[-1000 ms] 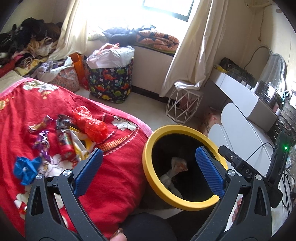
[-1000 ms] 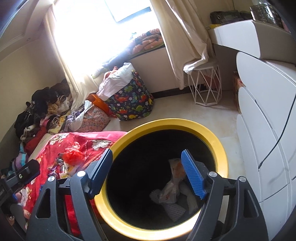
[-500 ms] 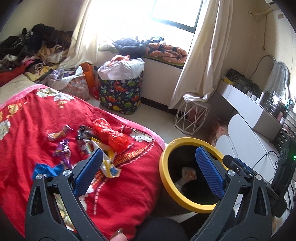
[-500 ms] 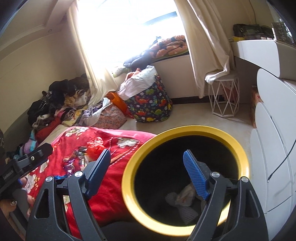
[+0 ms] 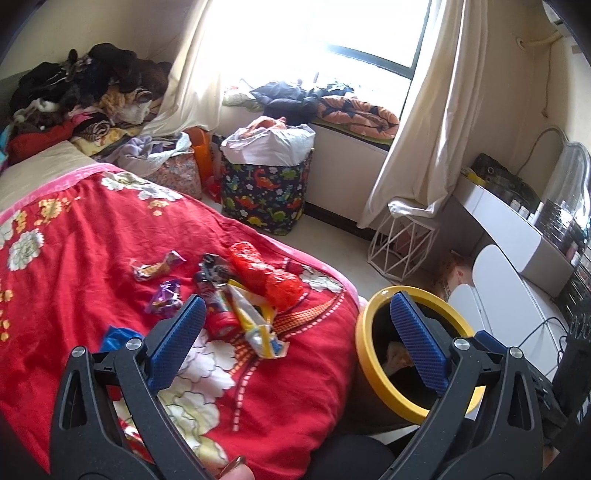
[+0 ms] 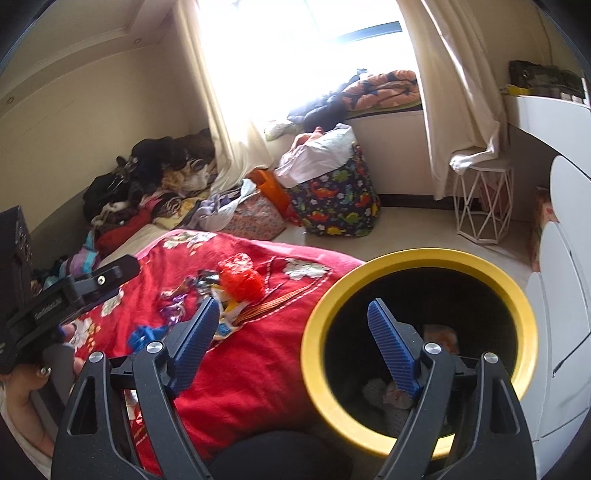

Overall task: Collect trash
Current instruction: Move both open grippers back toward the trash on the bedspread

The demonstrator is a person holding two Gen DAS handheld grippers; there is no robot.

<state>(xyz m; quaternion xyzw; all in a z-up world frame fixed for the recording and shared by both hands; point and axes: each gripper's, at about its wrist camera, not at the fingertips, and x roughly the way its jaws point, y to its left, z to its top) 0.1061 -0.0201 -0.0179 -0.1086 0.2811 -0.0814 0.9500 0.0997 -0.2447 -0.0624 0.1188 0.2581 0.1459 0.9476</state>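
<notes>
Red wrapper (image 5: 264, 275) beside yellow-rimmed bin (image 5: 365, 354)

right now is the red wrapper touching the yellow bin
Apart. The left wrist view shows the red wrapper lying on the blanket with a stretch of red cloth between it and the bin rim.

Sunlit window (image 5: 325, 33), cream curtains (image 5: 424, 122), pale floor (image 5: 332, 240), white wire stool (image 5: 402, 243).

bedspread (image 5: 92, 258): red cloth, matt, embroidered flowers;
wrappers (image 5: 255, 321): crinkled glossy foil and plastic;
red bag (image 5: 266, 275): shiny crumpled plastic;
bin (image 6: 417, 260): smooth yellow rim;
gripper pads (image 5: 177, 339): blue, ribbed, matt
</notes>
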